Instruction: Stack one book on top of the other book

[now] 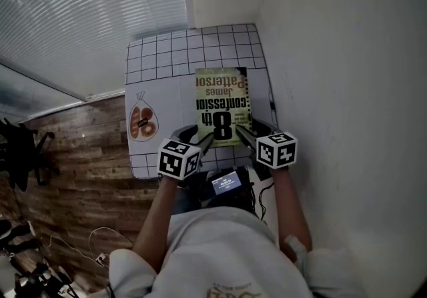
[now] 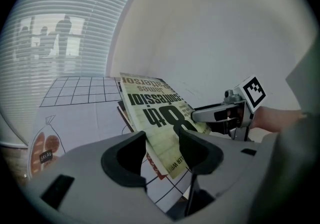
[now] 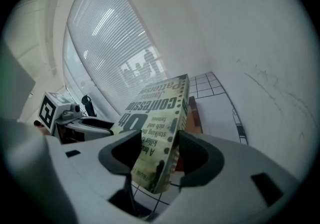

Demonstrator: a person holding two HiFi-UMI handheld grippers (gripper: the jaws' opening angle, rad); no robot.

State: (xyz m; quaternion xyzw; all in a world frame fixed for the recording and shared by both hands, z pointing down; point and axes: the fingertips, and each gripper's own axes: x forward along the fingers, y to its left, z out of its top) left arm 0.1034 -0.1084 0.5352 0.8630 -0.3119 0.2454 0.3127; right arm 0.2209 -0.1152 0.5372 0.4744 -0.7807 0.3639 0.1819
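Both grippers pinch the green book (image 1: 221, 107) by its near end, the left gripper (image 2: 162, 150) at one corner and the right gripper (image 3: 160, 152) closed across its thickness. The book sits tilted over the reddish second book (image 3: 193, 118), right of centre on the gridded table (image 1: 160, 57), beside a drawn bag (image 1: 141, 120).

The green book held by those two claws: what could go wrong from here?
1. The left gripper and the right gripper pinch the green book only at its near corners, so its far end might sag, or it might slip free.
2. The reddish book beneath peeks out sideways, so the stack could end up crooked.
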